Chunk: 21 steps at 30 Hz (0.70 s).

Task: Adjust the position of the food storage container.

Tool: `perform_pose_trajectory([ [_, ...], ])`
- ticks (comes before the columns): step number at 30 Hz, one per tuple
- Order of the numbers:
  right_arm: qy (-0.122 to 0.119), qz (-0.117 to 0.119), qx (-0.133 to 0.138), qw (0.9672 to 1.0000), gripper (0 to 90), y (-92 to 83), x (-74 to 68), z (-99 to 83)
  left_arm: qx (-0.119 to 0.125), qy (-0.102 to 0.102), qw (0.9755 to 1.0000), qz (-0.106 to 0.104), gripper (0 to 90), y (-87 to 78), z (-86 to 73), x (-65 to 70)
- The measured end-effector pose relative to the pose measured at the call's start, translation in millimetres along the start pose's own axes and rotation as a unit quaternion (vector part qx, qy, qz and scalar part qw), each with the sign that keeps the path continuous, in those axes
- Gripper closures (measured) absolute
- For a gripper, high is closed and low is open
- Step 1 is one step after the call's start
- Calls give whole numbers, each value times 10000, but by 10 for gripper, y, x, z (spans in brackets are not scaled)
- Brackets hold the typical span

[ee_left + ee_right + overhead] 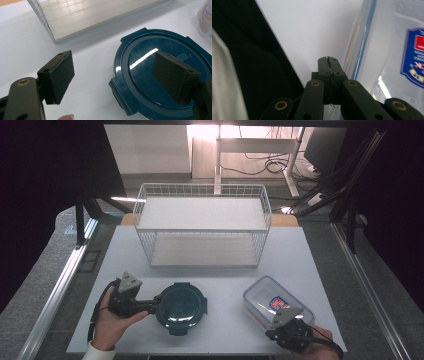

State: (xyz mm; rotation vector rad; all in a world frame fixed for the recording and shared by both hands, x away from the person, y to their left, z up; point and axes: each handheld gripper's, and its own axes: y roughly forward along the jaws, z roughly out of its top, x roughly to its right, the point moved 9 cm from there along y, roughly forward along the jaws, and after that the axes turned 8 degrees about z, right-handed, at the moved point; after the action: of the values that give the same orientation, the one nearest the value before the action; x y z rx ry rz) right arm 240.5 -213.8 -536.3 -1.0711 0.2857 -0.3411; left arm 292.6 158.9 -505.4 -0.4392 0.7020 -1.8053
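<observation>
Round container (180, 308) left of box (276, 301), rack (202, 224) behind.

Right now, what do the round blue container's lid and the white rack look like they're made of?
Round blue container lid: likely hard plastic with a glossy finish; it throws a sharp light streak and has moulded clip tabs. White rack: probably coated metal wire, judging by its thin grid sides; its shelves look flat and matte.

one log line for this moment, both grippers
left gripper: open, fingers straddle round blue container rim | right gripper: shut, empty, beside clear box
</observation>
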Motion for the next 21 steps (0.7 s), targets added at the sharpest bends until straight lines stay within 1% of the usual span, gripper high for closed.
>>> perform_pose_trajectory([
  [1,59,-184,-52,9998,891,-27,78,-36,9,3,10000,-14,176,-7,3,5],
  [5,211,-458,-58,9987,891,-84,246,-113,21,1,10000,-14,176,-9,8,13],
  [8,356,-655,-61,9972,892,-138,381,-187,-14,21,10000,-8,176,7,0,21],
  [9,364,-697,-67,9969,892,-151,411,-205,-27,25,10000,-9,176,13,-4,26],
  [10,364,-697,-67,9969,892,-151,411,-205,-27,25,10000,-9,176,13,-4,26],
  [11,399,-786,-85,9961,892,-173,461,-236,-36,30,10000,-10,176,17,-6,31],
  [12,471,-923,-94,9946,892,-206,535,-285,-40,48,10000,-21,176,17,-7,40],
  [15,569,-1050,-152,9927,892,-237,620,-353,-40,44,10000,-23,176,20,-5,48],
  [18,711,-1207,-235,9899,892,-228,727,-434,-49,48,10000,-21,176,29,-8,54],
  [20,709,-1210,-227,9899,891,-222,747,-449,-47,28,10000,-37,176,29,-6,55],
  [21,690,-1148,-195,9908,891,-205,750,-457,-44,9,10000,-54,176,29,-5,57],
])
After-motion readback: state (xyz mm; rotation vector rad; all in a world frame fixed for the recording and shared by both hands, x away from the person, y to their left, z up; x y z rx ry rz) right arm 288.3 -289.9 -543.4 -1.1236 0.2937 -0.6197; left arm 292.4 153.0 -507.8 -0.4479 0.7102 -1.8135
